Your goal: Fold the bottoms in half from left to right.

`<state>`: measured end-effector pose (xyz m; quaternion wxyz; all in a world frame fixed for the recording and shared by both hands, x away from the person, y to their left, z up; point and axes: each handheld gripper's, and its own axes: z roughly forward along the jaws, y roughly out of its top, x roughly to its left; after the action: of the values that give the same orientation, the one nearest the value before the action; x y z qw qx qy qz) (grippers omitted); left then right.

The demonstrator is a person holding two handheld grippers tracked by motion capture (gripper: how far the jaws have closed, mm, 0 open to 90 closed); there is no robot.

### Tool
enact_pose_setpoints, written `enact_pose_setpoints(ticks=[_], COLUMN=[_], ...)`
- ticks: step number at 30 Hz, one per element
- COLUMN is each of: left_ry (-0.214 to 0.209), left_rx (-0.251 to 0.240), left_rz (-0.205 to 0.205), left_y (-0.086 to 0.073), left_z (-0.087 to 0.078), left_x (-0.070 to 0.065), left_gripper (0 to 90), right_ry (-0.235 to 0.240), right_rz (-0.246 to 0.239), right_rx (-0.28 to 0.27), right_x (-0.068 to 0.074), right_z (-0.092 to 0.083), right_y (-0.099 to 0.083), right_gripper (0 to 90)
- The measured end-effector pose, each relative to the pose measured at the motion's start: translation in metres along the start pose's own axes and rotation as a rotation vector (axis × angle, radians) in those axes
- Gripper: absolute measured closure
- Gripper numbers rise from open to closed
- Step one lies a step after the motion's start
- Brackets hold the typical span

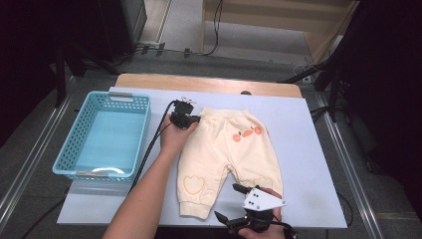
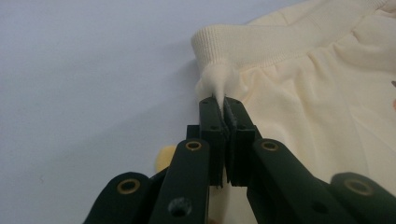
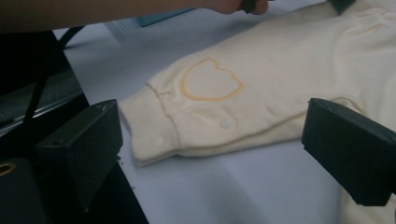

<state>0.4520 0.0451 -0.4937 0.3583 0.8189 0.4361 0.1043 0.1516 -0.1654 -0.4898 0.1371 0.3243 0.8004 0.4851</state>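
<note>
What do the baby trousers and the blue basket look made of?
Baby trousers: soft cream knit, probably cotton jersey; matte, ribbed waistband and cuffs, and it puckers where the left gripper pinches it. Blue basket: likely moulded plastic, with lattice walls and a slight sheen.

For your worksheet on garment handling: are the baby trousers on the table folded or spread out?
Spread out: the baby trousers lie flat, both legs apart. Only a waistband corner is pinched up by the left gripper.
</note>
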Motion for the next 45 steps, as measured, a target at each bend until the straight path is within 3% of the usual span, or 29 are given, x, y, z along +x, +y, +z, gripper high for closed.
enact_pose_setpoints(ticks=[10,15,20,26,32,36,37,40,45], left_ry=[0.001,0.001,0.003,0.003,0.002,0.001,0.001,0.003,0.015], left_rx=[0.009,0.008,0.006,0.005,0.002,0.002,0.000,-0.001,-0.018], left_rz=[0.012,0.004,-0.002,-0.014,-0.019,-0.018,-0.019,-0.015,-0.002], left_y=[-0.002,-0.002,-0.003,-0.004,-0.005,-0.005,-0.005,-0.004,-0.001], left_z=[0.001,0.001,0.002,0.004,0.004,0.004,0.004,0.002,-0.005], left_x=[0.001,0.001,0.000,0.000,-0.001,-0.001,-0.001,-0.002,-0.006], left_gripper=[88.2,88.2,88.2,88.2,88.1,88.2,88.2,88.2,88.3], right_ry=[0.053,0.087,0.092,0.035,-0.008,-0.086,-0.100,-0.080,-0.040], right_rz=[-0.089,-0.085,-0.111,-0.138,-0.190,-0.254,-0.261,-0.243,-0.204], right_rx=[0.032,0.075,0.119,0.152,0.169,0.180,0.179,0.193,0.191], right_x=[0.035,0.042,0.050,0.056,0.061,0.070,0.071,0.067,0.056], right_z=[0.034,0.056,0.073,0.089,0.090,0.091,0.091,0.090,0.081], right_y=[0.018,0.020,0.017,0.013,0.010,0.007,0.007,0.007,0.008], right_gripper=[32.0,43.0,44.6,41.3,41.8,49.8,56.5,74.8,79.2])
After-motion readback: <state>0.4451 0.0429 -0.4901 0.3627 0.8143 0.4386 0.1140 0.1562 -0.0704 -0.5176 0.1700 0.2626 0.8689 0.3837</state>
